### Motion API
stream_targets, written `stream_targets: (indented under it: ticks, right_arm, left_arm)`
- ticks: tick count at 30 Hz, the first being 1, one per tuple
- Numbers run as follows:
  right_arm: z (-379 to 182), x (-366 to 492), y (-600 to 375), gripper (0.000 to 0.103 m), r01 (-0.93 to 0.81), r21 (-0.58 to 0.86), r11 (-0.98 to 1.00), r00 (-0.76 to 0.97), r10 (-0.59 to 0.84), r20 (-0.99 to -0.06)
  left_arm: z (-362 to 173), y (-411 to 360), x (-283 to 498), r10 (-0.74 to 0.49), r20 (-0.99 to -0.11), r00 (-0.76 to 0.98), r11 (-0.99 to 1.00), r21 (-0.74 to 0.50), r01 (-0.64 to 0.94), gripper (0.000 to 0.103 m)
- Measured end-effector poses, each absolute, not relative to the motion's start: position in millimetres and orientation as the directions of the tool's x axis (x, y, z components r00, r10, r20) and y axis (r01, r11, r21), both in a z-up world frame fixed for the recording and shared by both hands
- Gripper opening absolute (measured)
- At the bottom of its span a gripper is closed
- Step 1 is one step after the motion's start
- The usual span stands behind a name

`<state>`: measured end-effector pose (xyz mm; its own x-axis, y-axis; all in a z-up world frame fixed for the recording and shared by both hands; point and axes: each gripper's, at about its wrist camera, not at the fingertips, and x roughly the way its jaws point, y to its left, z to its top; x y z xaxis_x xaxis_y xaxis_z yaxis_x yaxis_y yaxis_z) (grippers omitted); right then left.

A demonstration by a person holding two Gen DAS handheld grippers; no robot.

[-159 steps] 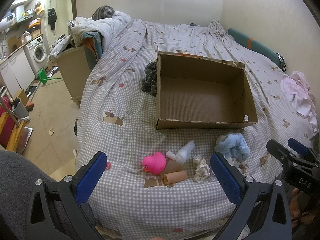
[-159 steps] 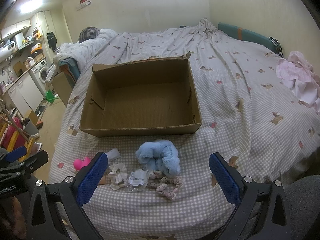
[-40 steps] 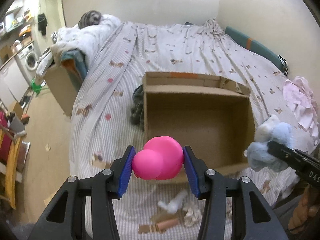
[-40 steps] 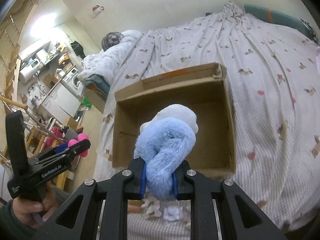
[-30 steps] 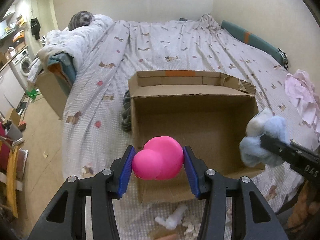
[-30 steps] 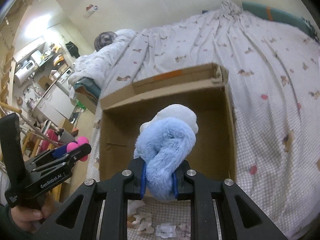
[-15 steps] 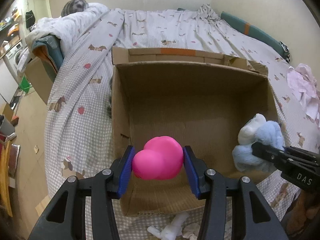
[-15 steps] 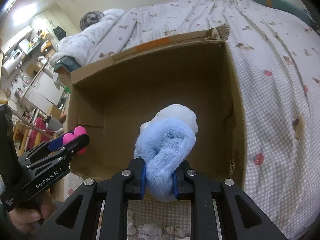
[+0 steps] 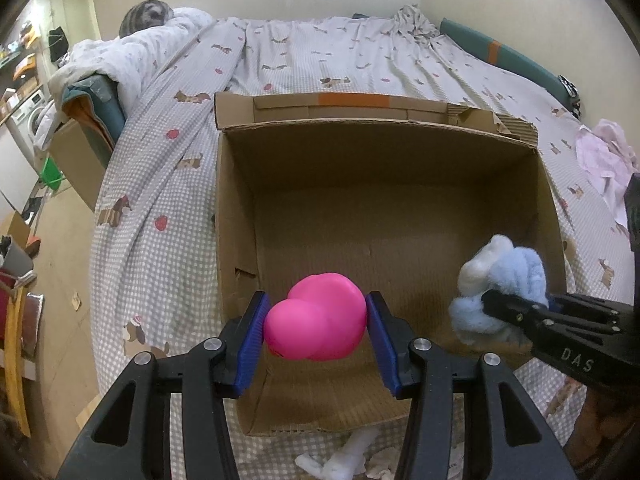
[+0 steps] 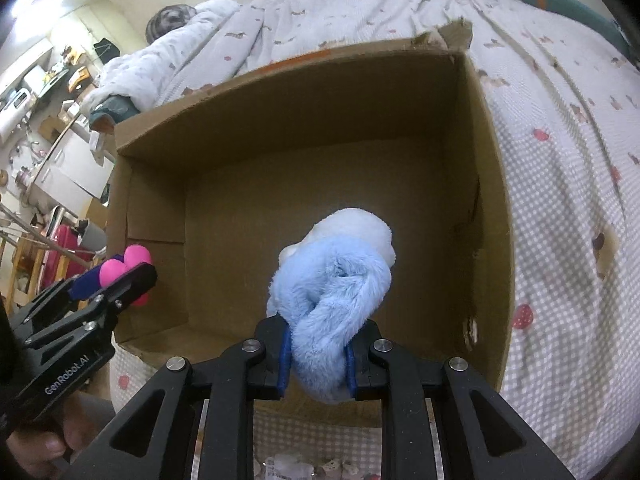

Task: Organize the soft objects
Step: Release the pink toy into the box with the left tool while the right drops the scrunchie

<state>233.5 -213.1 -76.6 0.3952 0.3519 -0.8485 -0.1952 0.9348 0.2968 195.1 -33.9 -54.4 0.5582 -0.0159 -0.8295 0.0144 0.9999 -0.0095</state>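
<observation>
Both grippers have come forward and lower over the cardboard box (image 9: 236, 216) since a moment ago, so its brown floor now fills most of both views where earlier the bedspread showed around it. The left gripper (image 9: 315, 334) is clamped on a pink toy (image 9: 316, 318), a smooth, glossy, bright magenta thing made of two rounded lobes, squeezed between the blue pads (image 9: 251, 336) and held in the air above the box's near left part, not touching the cardboard. The right gripper (image 10: 316, 354) is closed tight on a blue plush toy (image 10: 336, 296), fluffy pale blue fur folded over itself with a white furry lump at its far end; the fur bulges out past the narrow gap between the fingers. It hangs over the right half of the box, above the floor. In the left wrist view the same plush toy (image 9: 500, 280) shows near the box's right wall. The box sits open on a grey checked bedspread (image 9: 160, 184) printed with small dogs and red spots. A few white scraps (image 9: 344, 458) lie on the bedspread just in front of the box's near wall.
</observation>
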Motion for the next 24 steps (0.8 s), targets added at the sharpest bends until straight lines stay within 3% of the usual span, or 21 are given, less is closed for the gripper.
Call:
stream_targets:
  ticks: [6,10,14,17,18,19,22,24]
  right_arm:
    - [-75.5,236.4,-208.4,0.022,-0.201,0.29,0.936,0.399,0.349,-0.848]
    - [-76.8,235.7,-209.4,0.025,-0.192,0.294,0.937,0.399,0.348,-0.848]
    - [-75.6,234.0,-209.9,0.029,-0.194,0.293,0.936,0.407,0.348,-0.845]
    - [-74.0,233.9,-211.3,0.044,-0.191,0.294,0.937,0.417,0.348,-0.84]
    - [-73.6,233.8,-212.8,0.061,-0.188,0.297,0.936,0.421,0.35,-0.837]
    - [-72.0,233.8,-213.9,0.071,-0.182,0.3,0.936,0.429,0.35,-0.833]
    - [-67.1,234.4,-216.4,0.071,-0.168,0.288,0.943,0.451,0.333,-0.828]
    - [-62.8,233.8,-218.3,0.077,-0.164,0.297,0.941,0.469,0.339,-0.815]
  left_arm:
    - [-58.5,-35.3,197.6,-0.021,-0.844,0.536,1.0,-0.01,0.024,0.046]
    - [-58.9,-36.2,197.8,-0.032,-0.849,0.527,0.999,-0.02,0.028,0.06]
    - [-57.6,-35.8,198.7,-0.024,-0.849,0.528,1.0,-0.014,0.023,0.06]
    - [-57.4,-34.6,198.6,-0.014,-0.85,0.527,1.0,-0.009,0.012,0.061]
    - [-56.9,-34.3,198.6,-0.012,-0.849,0.527,1.0,-0.008,0.01,0.061]
    - [-56.1,-34.2,198.0,-0.01,-0.848,0.53,1.0,-0.006,0.009,0.061]
    - [-51.9,-36.2,195.9,-0.018,-0.836,0.549,1.0,-0.005,0.025,0.061]
    - [-47.4,-36.9,194.2,-0.017,-0.824,0.567,1.0,-0.005,0.023,0.068]
